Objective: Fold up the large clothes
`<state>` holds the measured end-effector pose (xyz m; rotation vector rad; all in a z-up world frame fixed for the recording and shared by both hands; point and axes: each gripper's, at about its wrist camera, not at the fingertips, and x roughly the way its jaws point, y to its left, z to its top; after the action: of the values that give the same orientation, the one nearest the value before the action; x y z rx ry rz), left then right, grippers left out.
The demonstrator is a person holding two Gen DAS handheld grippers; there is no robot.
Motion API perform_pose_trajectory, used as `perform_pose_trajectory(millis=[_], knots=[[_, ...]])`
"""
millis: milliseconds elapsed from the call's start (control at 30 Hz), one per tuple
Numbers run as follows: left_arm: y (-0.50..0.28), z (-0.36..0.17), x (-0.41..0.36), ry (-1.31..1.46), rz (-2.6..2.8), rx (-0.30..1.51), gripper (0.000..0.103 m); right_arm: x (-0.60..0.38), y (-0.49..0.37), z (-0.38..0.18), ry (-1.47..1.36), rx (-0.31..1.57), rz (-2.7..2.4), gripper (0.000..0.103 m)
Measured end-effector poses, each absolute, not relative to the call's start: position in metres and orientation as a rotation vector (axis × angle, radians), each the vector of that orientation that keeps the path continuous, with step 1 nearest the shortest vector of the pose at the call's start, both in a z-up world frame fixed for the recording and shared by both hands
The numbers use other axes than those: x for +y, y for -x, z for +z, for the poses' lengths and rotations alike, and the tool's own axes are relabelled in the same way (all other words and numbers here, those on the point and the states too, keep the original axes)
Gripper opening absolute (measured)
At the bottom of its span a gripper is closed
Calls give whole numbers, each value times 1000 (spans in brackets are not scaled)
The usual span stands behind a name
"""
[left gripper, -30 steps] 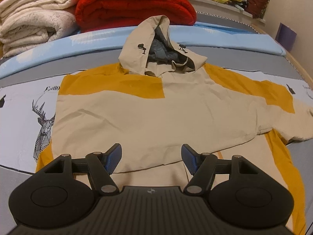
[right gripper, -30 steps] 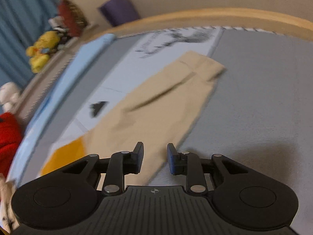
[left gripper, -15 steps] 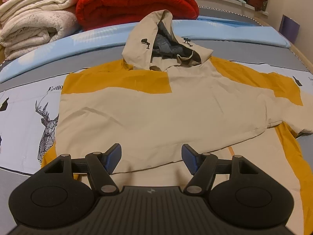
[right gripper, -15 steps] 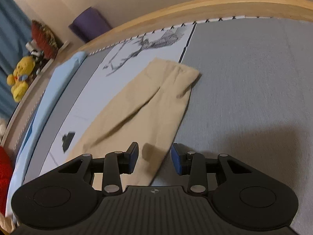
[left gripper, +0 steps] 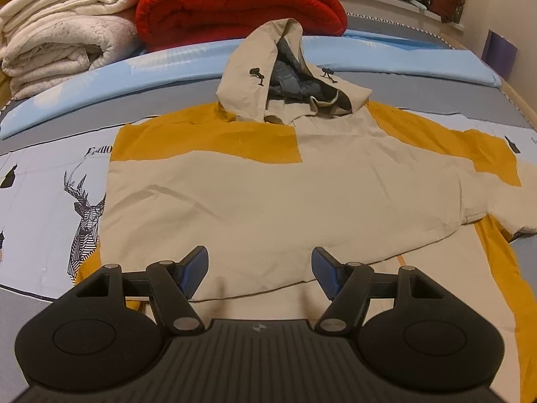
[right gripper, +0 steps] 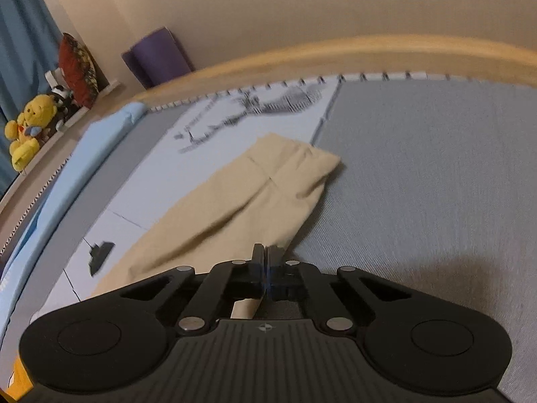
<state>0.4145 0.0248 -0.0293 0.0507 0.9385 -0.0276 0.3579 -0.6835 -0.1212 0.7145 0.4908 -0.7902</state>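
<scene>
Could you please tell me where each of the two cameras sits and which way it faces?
Left wrist view: sits on the left gripper, low over the bed, facing the spread beige-and-mustard hooded jacket and the rolled red blanket; its open blue-padded fingers show.
Right wrist view: sits on the right gripper, facing along the jacket's beige sleeve toward the curved wooden bed rail; its fingers show, shut at the sleeve's edge.
Shared: the jacket, the deer-print sheet and the yellow plush toy.

A beige-and-mustard hooded jacket (left gripper: 268,194) lies spread flat, hood up, one beige sleeve (right gripper: 241,208) stretched outward
</scene>
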Motion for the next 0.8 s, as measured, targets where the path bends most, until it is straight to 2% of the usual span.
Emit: perform_pose_trajectory(millis=[133, 267, 400, 533, 667, 800], knots=[[-414, -23, 34, -26, -17, 929, 73, -669, -370, -91, -643, 445, -777, 0], [-413, -15, 48, 8, 1, 916, 73, -613, -400, -38, -380, 393, -639, 0], [-410, -7, 68, 48, 26, 901, 73, -503, -420, 13, -140, 314, -379, 0], [-408, 2, 90, 107, 52, 889, 73, -356, -412, 49, -34, 245, 27, 0], [-406, 8, 111, 183, 72, 889, 73, -218, -392, 49, -80, 397, 423, 1], [-406, 11, 128, 249, 94, 887, 73, -144, -353, 49, -47, 488, 588, 2]])
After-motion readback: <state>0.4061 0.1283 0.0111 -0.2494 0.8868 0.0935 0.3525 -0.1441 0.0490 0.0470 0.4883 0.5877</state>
